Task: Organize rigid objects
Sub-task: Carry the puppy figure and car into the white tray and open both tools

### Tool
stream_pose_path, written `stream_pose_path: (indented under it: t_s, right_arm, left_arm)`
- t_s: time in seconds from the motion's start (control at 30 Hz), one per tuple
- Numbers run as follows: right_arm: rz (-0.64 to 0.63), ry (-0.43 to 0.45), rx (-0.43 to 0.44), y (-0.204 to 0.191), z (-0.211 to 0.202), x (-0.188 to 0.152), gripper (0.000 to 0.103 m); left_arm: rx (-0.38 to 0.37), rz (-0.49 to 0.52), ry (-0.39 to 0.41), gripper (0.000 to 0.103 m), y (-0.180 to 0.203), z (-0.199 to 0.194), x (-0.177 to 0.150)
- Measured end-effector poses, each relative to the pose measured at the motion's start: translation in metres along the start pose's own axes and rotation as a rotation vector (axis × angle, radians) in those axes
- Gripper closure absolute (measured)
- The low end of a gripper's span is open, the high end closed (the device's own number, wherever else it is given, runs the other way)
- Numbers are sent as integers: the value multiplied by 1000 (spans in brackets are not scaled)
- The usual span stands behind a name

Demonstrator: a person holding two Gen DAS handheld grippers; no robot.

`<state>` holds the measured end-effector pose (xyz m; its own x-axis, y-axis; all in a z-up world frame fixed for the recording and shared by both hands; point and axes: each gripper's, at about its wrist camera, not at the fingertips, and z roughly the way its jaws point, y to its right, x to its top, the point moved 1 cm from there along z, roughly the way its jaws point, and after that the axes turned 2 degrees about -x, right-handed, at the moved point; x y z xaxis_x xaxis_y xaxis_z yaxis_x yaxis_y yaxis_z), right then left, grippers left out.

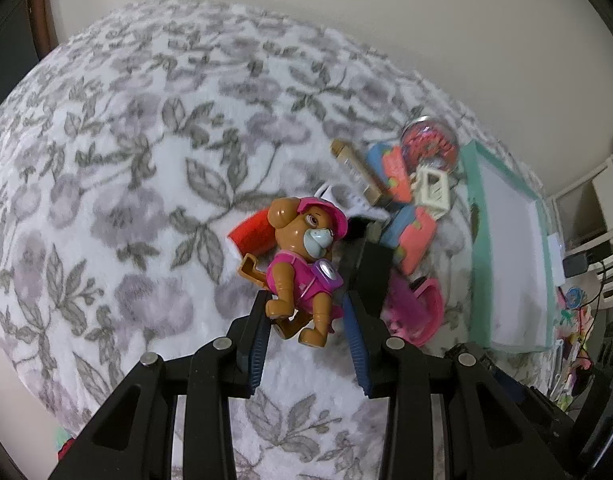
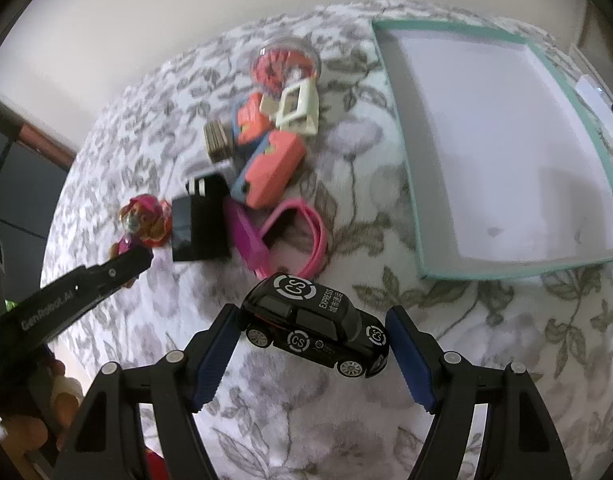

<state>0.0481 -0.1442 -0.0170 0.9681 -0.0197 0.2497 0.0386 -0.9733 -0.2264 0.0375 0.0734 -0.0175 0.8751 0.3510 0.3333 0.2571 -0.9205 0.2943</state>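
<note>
Two grippers each carry a toy above the floral blanket (image 1: 126, 140). The left gripper (image 1: 306, 320) is clamped on the brown puppy figure (image 1: 302, 264) in its pink cap and vest, the blue pads pressing its lower body from both sides while its head sticks out toward twelve o'clock. The right gripper (image 2: 312, 344) is clamped on the black toy car (image 2: 314, 328), one pad at the car's rear and the other at its front, so the car lies crosswise between the fingers. At one o'clock from the car sits the teal-edged tray (image 2: 398, 128), white inside and holding nothing I can make out. At eleven o'clock from the car lies a loose heap: a pink strap (image 2: 306, 232), a black block (image 2: 202, 220), two coral-and-blue pieces (image 2: 274, 168), a cream frame (image 2: 298, 108), and what may be a clear ball with red inside (image 2: 282, 64), though blur softens it.
</note>
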Motion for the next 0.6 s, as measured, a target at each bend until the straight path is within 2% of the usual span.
stream_pose_path:
  t_s: [0.23,0.4,0.6]
  right_arm:
    - [55,152,-29,16,-39,26,26]
    - [100,270,-76,36,-77,49,26]
    - [197,326,-128,73,-94,79,26]
  left_arm:
    - [-72,57,85,65,37,-24,14]
    - [-117,125,129,65,83,-31,31]
    - [-178,226,141,65,145,-22,42]
